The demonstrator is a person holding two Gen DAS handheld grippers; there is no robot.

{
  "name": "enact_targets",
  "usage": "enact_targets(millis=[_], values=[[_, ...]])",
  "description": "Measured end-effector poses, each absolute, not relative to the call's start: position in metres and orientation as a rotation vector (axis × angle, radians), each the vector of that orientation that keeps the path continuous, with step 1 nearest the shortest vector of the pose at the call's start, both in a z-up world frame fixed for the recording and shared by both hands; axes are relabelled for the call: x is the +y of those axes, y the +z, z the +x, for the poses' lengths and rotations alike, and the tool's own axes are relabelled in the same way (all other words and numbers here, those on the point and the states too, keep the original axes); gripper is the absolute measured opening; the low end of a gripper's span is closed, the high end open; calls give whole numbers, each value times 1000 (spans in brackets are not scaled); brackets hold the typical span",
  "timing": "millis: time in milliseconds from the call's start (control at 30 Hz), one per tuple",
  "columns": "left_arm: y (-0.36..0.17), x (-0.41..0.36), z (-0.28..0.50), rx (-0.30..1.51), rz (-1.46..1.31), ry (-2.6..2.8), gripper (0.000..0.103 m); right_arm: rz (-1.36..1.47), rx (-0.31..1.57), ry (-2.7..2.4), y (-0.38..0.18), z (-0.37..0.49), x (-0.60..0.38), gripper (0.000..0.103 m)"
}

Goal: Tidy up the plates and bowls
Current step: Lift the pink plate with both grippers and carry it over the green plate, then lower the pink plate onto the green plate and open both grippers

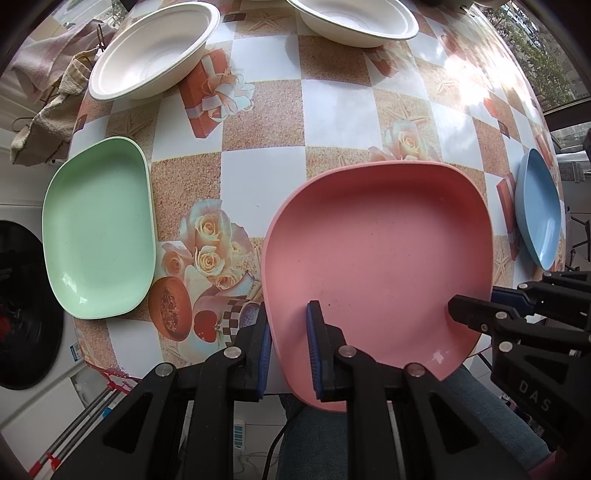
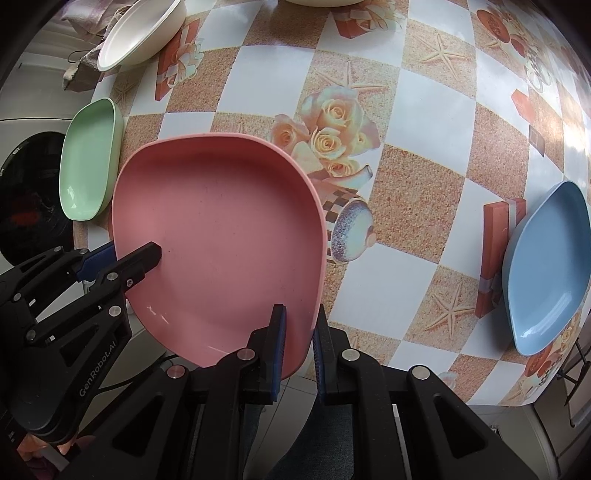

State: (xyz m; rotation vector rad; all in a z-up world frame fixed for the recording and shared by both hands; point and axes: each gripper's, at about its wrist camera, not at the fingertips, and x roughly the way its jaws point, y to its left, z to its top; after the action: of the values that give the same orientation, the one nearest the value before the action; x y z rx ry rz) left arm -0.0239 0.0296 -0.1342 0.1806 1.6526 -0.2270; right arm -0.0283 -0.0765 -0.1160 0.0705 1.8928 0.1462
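At the near edge of the worktop: pink plate (image 1: 376, 258) overhangs the edge, gripped on both sides.
Left gripper (image 1: 288, 347): jaws narrow, clamped across the plate's left rim, one pad outside, one inside the well.
Right gripper (image 2: 299, 339): jaws narrow, clamped across the plate's right rim in the same manner.
Step in hand, judged: the pink plate is being carried two-handed to a stack or a new spot.
Handling advice: keep both hands level and moving together; uneven lift would twist the rim out of one grip. Lift clear of the worktop (image 1: 332, 110) before any sideways travel, so the plate does not drag on the patterned cloth.
Green plate (image 1: 99, 229): at the left edge of the worktop, flat, empty.
Blue plate (image 2: 546, 266): at the right edge, well apart from the pink one, empty.
White bowl (image 1: 155, 51): towards the far left corner, upright, empty.
Second white bowl (image 1: 354, 18): at the far edge, upright, empty as far as shown.
Pink plate contents: none; only faint specks on its surface.
Likely destination, judged: one of the other plates; which cannot be told.
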Motion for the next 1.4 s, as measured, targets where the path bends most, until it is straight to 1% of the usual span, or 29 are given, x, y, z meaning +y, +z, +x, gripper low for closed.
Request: enact_targets(millis=[400,800,1133,1400], values=[[-134,33,-23,1642,181,-219,18,67,1886,152,-116,-28,-74,16],[-113,55,-9,1583,176,-171,18,74,1860,187,-102,-9,-53,16],[-84,116,12,1508,164,-62,18,84,1831,284,-89,21,11,16],[-83,174,27,1487,205,21,20,75,1834,362,-103,39,79,16]])
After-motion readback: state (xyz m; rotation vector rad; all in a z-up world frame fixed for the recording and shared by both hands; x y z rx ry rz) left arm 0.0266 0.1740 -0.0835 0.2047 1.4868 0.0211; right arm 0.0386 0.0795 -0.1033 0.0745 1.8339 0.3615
